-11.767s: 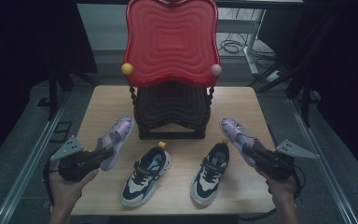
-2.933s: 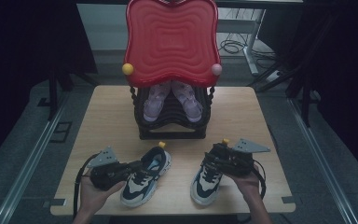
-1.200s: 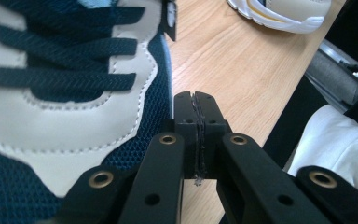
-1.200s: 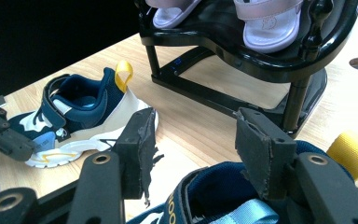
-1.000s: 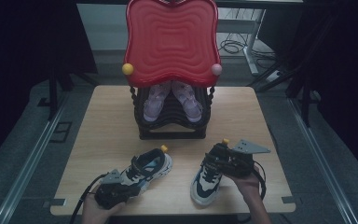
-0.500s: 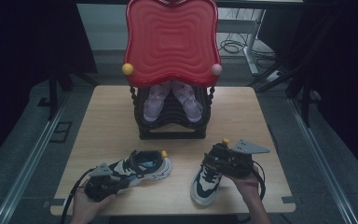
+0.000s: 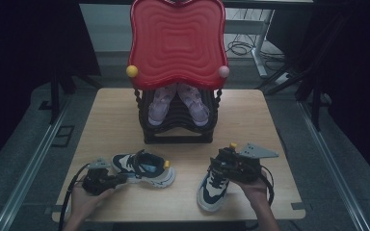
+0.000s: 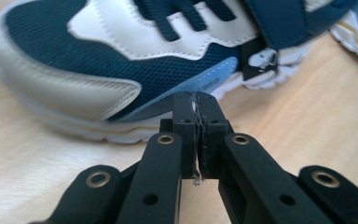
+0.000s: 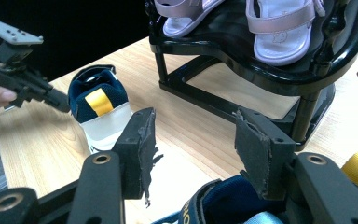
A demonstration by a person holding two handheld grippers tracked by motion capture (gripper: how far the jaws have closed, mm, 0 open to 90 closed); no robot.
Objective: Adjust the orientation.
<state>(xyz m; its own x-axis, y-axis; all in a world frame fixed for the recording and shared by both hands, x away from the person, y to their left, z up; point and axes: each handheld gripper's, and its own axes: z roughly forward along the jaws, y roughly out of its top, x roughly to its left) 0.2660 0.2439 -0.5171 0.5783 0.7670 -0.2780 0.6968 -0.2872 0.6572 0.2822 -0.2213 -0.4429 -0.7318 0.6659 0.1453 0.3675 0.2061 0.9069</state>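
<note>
Nudging left sneaker (image 7: pixel 143 169) with pressed-together left gripper (image 7: pixel 118 179) | right gripper (image 7: pixel 220 167) spread over right sneaker (image 7: pixel 213 186), steadying it.

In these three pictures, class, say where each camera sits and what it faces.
High view: above the table, looking down; both hands, left tongs, right tongs.
Left gripper view: on the shut left tongs, facing the left sneaker.
Right gripper view: on the right tongs, facing the black stand.
Shared: the left sneaker.
</note>
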